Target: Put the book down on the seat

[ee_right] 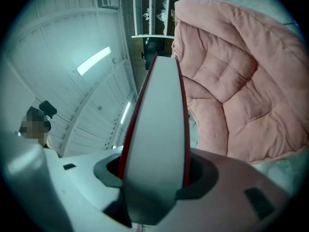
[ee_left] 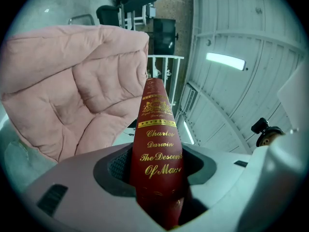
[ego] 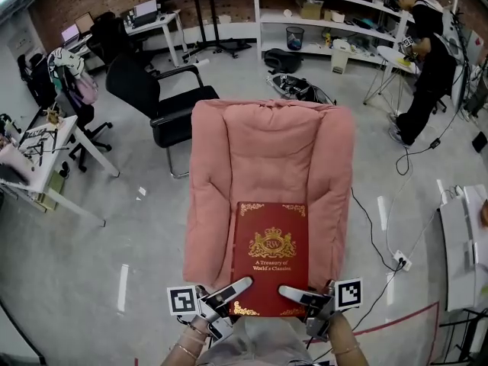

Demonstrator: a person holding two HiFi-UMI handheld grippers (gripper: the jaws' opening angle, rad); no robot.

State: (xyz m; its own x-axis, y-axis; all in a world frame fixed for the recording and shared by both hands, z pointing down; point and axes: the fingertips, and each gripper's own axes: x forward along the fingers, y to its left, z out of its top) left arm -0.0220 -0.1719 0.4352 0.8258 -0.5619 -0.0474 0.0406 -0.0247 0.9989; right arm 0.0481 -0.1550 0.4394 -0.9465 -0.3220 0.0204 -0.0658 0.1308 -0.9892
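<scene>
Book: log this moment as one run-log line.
book: red, cover up, over pink armchair seat | left gripper: jaws shut on spine | right gripper: jaws shut on page edge | state: not released

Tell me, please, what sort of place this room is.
Probably a lab or workshop-style office. It has white storage shelving, a desk with a laptop on it, and a black office chair.

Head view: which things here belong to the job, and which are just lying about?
In the job:
red book; pink seat; left tongs and right tongs, both gripping the book.

Lying about:
black office chair; white shelves; waste bin.
</scene>
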